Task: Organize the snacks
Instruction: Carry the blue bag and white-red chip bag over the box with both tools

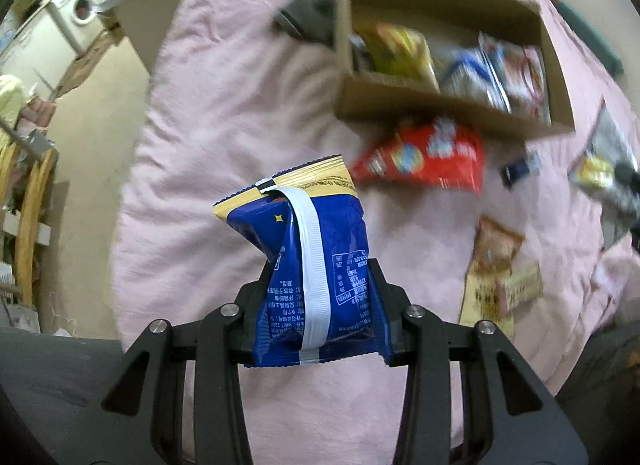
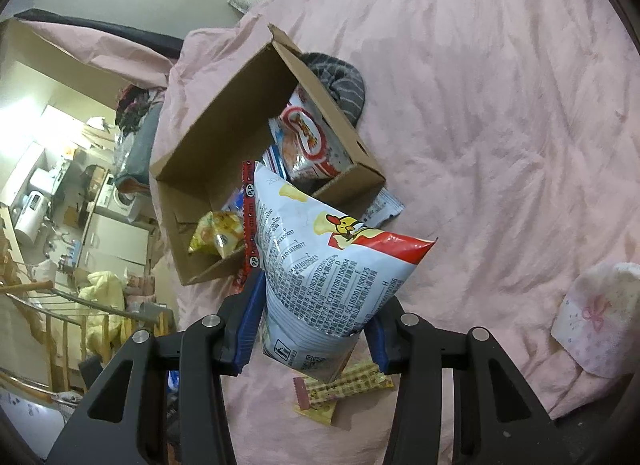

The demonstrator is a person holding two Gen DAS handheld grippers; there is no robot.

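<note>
From the left wrist, the left hand-held gripper (image 1: pixel 320 305) is clamped on a blue snack bag (image 1: pixel 316 261) held above the pink bedspread (image 1: pixel 224 105), with a cardboard box (image 1: pixel 440 105) of packets beyond it, and a red packet (image 1: pixel 424 157) and a brown packet (image 1: pixel 492 269) lying loose on the bed, all blurred. From the right wrist, the right hand-held gripper (image 2: pixel 312 329) is clamped on a white chip bag (image 2: pixel 320 261), which hides part of the box (image 2: pixel 224 121); a yellow wafer packet (image 2: pixel 340 389) lies beneath, and what may be a grey striped garment (image 2: pixel 344 81) lies behind the box.

Loose packets (image 1: pixel 424 161) before box (image 1: pixel 440 101)
</note>
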